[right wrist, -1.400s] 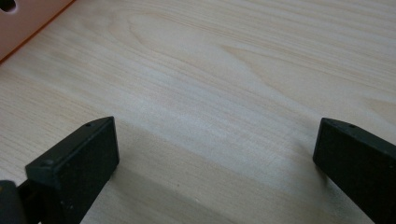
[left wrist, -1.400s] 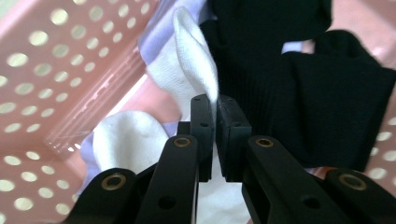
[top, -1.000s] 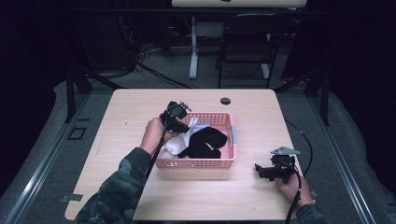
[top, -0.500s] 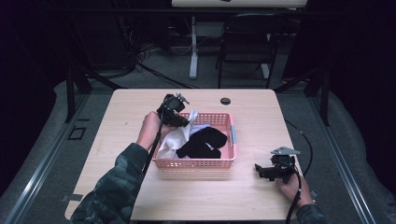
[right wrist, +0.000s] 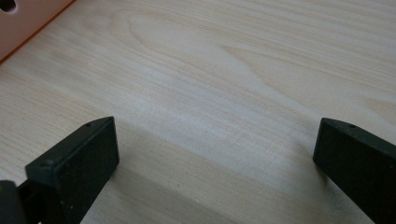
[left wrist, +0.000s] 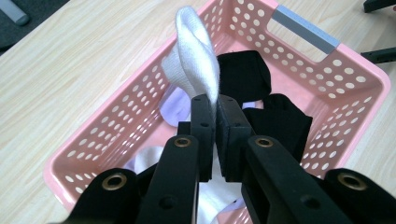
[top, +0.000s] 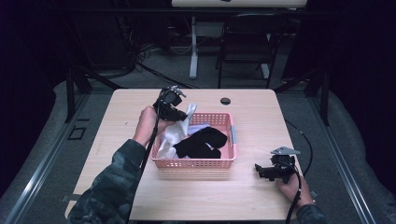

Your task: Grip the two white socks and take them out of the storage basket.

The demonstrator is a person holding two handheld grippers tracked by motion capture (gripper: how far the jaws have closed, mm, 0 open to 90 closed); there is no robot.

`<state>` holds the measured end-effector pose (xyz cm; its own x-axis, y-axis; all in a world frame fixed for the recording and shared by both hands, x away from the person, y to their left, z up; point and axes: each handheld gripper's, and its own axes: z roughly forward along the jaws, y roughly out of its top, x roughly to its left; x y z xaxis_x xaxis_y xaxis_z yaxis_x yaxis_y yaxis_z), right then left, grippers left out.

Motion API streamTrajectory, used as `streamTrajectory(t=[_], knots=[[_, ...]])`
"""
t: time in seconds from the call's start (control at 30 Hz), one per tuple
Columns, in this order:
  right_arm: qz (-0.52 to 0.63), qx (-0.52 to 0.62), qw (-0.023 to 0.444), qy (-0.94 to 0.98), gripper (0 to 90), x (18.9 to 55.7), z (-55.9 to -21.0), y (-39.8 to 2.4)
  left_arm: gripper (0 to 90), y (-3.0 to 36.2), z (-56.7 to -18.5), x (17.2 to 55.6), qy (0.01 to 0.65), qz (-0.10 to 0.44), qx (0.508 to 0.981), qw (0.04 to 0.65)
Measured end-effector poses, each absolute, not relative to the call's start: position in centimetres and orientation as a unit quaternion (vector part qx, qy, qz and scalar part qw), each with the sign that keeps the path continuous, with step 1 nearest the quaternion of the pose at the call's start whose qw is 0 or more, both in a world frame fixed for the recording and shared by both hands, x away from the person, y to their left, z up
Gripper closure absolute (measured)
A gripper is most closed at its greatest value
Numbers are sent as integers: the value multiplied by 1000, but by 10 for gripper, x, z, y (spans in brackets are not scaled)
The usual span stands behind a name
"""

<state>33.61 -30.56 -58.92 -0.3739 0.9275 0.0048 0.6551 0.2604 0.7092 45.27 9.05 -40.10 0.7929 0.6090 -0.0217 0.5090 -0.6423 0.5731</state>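
Note:
A pink perforated basket (top: 230, 140) (left wrist: 112, 126) sits mid-table with black socks (top: 201, 142) (left wrist: 280, 121) and white socks inside. My left gripper (top: 180, 113) (left wrist: 216, 105) is shut on a white sock (top: 175, 133) (left wrist: 196, 65), holding it up above the basket's left end while its lower part still hangs inside. My right gripper (top: 262, 171) (right wrist: 215, 154) rests low over the bare wood at the front right, jaws wide apart with nothing between them.
A small black round object (top: 225, 101) lies near the table's (top: 261, 116) far edge. The basket has a grey handle (top: 233, 134) (left wrist: 303, 29) on its right end. A corner of the basket (right wrist: 28, 23) shows in the right gripper view. Chairs and desk legs stand beyond the table.
My left gripper has risen and drawn back toward the far left with the white sock, pulling it up out of the basket. The right gripper has stayed put.

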Motion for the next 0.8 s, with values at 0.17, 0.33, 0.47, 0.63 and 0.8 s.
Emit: streamTrajectory(t=[0.17,0.33,0.47,0.63,0.8], knots=[[321,518,214,763,0,336,-589,-305,864,95,-390,453,310,96,898,297],[321,518,214,763,0,336,-589,-305,864,100,-386,453,313,99,896,299],[321,519,214,763,0,336,-589,-305,864,106,-380,453,316,103,894,302],[321,519,214,763,0,336,-589,-305,864,116,-371,452,323,111,886,314],[321,519,214,763,0,336,-589,-305,864,123,-367,452,326,114,883,317]])
